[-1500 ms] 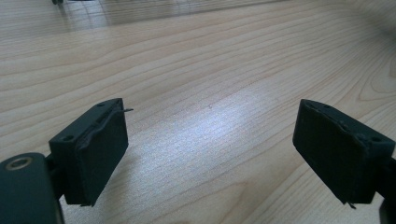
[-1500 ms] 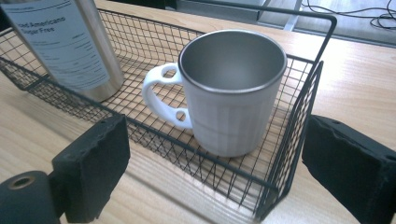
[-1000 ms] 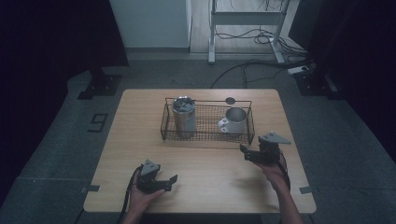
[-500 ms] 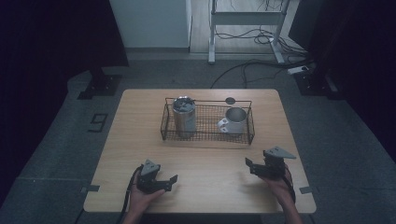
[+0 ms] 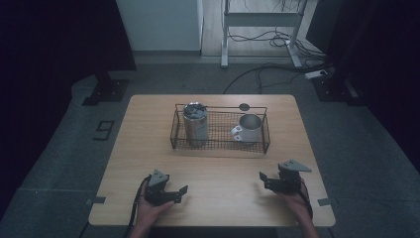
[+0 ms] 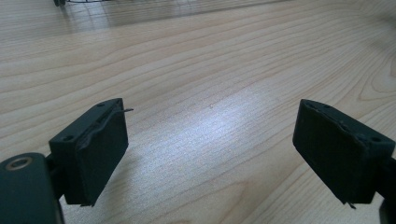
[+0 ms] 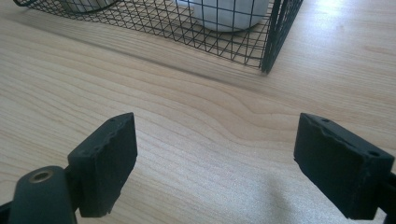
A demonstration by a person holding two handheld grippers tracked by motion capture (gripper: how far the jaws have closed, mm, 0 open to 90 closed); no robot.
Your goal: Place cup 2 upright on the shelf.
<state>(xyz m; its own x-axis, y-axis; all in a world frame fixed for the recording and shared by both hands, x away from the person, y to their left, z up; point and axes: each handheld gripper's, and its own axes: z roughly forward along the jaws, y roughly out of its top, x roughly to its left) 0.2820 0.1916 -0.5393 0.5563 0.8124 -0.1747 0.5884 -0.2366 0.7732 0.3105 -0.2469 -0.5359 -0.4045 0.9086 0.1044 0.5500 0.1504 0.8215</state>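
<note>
A black wire basket [image 5: 173,134] stands at the middle back of the wooden table [image 5: 148,129]. In its left end stands a metal tumbler [image 5: 195,123], and a white mug [image 5: 247,130] sits in its right end. My left gripper [image 5: 177,192] rests low near the front left edge, open, with bare wood between its jaws [image 6: 212,140]. My right gripper [image 5: 263,179] sits near the front right edge, also open and empty [image 7: 215,154]. In the right gripper view the wire basket's near corner [image 7: 268,51] and the white mug's base [image 7: 224,14] lie ahead.
A small dark round disc [image 5: 243,106] lies on the table behind the basket. Bare wood stretches between the two grippers and the basket. Beyond the table are a stand base [image 5: 105,91] on the floor and cables [image 5: 257,69].
My right gripper has moved back from near the basket's right front corner toward the table's front edge and come down. The left gripper has stayed about where it was.
</note>
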